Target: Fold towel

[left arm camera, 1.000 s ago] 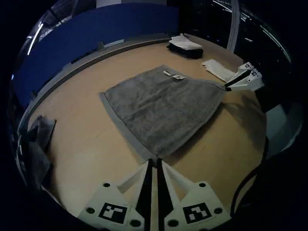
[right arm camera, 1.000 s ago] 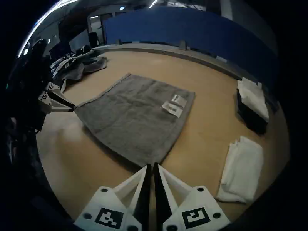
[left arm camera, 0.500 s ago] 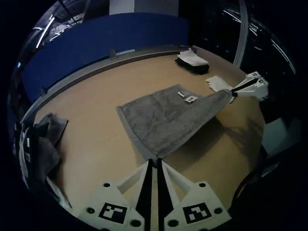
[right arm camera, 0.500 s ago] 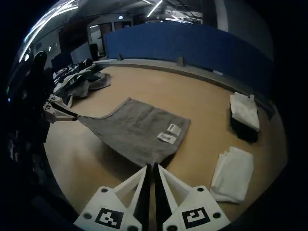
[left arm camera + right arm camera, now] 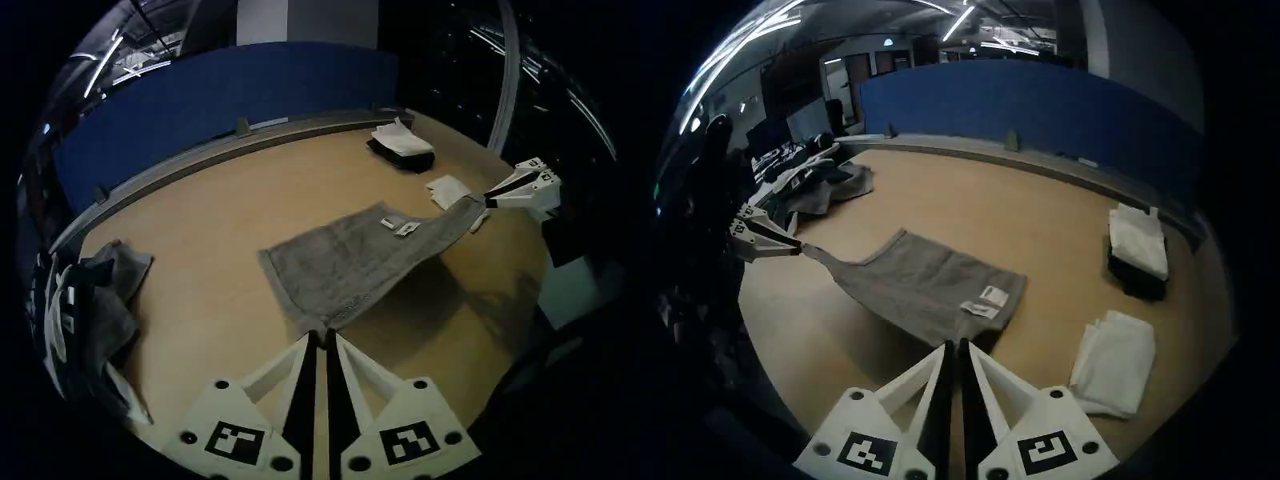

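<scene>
Pinched tight, the two white fingers of the left gripper [image 5: 321, 332] meet on one near corner of a grey towel [image 5: 352, 260], with barely a slit of dark between them. In the right gripper view, the right gripper [image 5: 956, 342] has its own fingers drawn just as narrow on the other near corner. Each gripper also appears in the other's view, off to the side, with its tips closed on its corner of the cloth. The towel's near edge hangs taut between the two grippers, lifted off the wooden table [image 5: 200, 240] and casting a shadow on the boards beneath. The cloth slopes down from that edge, and its far edge lies on the tabletop. Two small white labels [image 5: 986, 302] sit on the towel's upper face near the right gripper's corner. Beyond that corner, a folded white cloth [image 5: 1116, 364] rests flat on the table. Farther back is a low stack of cloths [image 5: 1138, 248], dark below and white on top. On the left gripper's side, a loose heap of grey cloths [image 5: 96, 312] spills at the table's end. A blue partition [image 5: 200, 96] runs along the table's far edge, with ceiling strip lights glowing above it.
</scene>
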Demonstrator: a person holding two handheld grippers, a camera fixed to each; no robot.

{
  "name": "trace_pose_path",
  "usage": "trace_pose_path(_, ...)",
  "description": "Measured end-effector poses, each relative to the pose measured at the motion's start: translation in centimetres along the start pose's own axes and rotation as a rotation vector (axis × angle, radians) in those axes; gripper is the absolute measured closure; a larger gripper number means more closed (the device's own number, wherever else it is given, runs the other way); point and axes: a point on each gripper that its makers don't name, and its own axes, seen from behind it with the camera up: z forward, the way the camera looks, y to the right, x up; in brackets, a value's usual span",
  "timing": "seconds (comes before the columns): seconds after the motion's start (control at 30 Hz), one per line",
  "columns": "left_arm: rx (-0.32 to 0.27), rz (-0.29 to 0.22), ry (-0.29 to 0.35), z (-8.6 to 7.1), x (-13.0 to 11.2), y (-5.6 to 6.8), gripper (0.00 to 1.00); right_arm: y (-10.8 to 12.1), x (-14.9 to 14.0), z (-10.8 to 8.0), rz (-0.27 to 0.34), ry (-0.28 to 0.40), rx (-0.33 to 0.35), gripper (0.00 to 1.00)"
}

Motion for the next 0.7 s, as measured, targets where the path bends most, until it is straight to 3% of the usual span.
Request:
trace_pose_path(0.3, -0.004, -0.004, -0.002, -0.45, -0.05, 0.80, 0.92, 0.31, -0.49, -0.22, 0.010, -0.005, -0.003, 0.94)
trace_pose_path(0.7, 0.000, 0.003, 0.008, -1.02, 0.36, 1.00, 0.92, 0.37, -0.70, -0.34, 0.008, -0.009, -0.003, 0.94)
